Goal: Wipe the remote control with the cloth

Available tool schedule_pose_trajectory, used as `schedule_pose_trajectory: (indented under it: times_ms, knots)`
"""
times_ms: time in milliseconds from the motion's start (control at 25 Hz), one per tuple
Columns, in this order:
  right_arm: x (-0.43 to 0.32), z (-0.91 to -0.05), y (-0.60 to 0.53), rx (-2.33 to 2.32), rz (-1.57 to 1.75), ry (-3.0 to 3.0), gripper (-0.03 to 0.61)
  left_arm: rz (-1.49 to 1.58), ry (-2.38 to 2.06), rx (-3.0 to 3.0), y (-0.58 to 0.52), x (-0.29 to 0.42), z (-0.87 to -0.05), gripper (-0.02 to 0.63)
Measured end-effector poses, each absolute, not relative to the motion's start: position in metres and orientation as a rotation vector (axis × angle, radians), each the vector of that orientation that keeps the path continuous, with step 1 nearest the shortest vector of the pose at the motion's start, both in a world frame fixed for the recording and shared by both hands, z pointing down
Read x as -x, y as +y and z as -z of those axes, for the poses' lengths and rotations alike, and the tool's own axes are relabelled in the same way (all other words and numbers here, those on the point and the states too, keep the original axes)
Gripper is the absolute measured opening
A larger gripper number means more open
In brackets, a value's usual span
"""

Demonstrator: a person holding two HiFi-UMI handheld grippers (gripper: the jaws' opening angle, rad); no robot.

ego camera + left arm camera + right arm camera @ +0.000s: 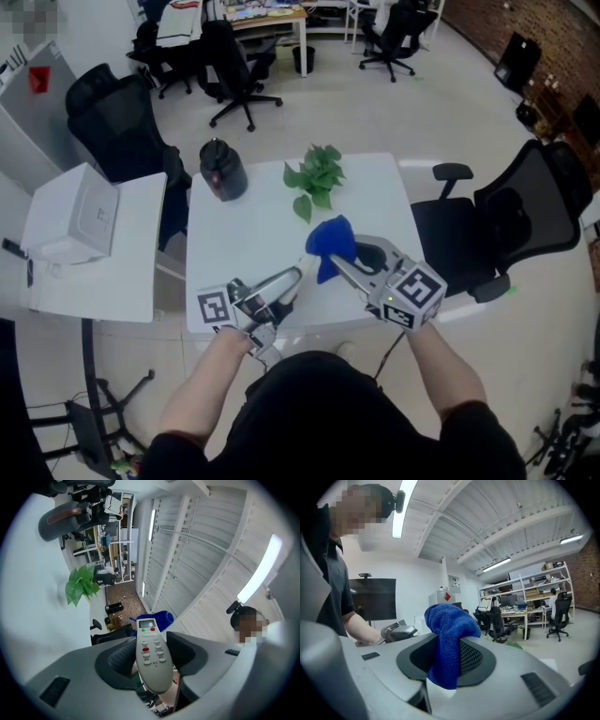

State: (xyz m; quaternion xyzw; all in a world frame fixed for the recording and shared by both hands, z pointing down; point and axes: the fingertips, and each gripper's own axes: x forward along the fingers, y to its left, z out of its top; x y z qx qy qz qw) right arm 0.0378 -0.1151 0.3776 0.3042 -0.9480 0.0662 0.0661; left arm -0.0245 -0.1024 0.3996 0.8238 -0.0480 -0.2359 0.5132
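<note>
A pale grey remote control (151,644) with a small screen and red and green buttons stands between the jaws of my left gripper (152,663), which is shut on its lower half. The blue cloth (449,620) is bunched up and clamped in my right gripper (447,663). In the head view both grippers hover over the near edge of the white table (253,225), the left gripper (292,279) pointing right and the right gripper (339,267) pointing left. The cloth (330,246) hangs right beside the remote's far end; whether they touch I cannot tell.
A black jug (222,170) and a green leafy sprig (316,176) sit at the back of the table. A black office chair (525,216) stands close on the right. A white side table with a box (80,220) and another black chair (117,122) are at the left.
</note>
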Motion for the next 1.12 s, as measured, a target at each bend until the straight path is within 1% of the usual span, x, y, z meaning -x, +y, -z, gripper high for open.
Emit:
schedule_pose_trajectory:
  times_ms: [120, 240, 400, 480, 680, 1000, 1120]
  knots:
    - [-0.034, -0.376, -0.107, -0.908, -0.195, -2.867, 0.114, 0.597, -0.26, -2.032, -0.118, 0.035, -0.398, 0.207]
    - [-0.03, -0.385, -0.098, -0.939, -0.194, -2.831, 0.114, 0.493, -0.583, -2.209, -0.135, 0.052, -0.411, 0.207]
    - [-0.029, -0.411, -0.09, -1.024, -0.182, -2.697, 0.114, 0.002, -1.225, -2.441, -0.15, 0.087, -0.448, 0.207]
    - [-0.03, -0.423, -0.087, -1.048, -0.208, -2.655, 0.114, -0.161, -1.417, -2.476, -0.15, 0.099, -0.456, 0.207]
    - [-0.036, -0.44, -0.087, -1.117, -0.265, -2.584, 0.114, -0.28, -1.568, -2.442, -0.148, 0.113, -0.477, 0.207]
    - [-0.037, -0.449, -0.085, -1.14, -0.291, -2.554, 0.114, -0.354, -1.592, -2.416, -0.143, 0.114, -0.503, 0.207]
    - [-0.04, -0.449, -0.084, -1.15, -0.299, -2.536, 0.114, -0.424, -1.626, -2.363, -0.143, 0.126, -0.529, 0.207]
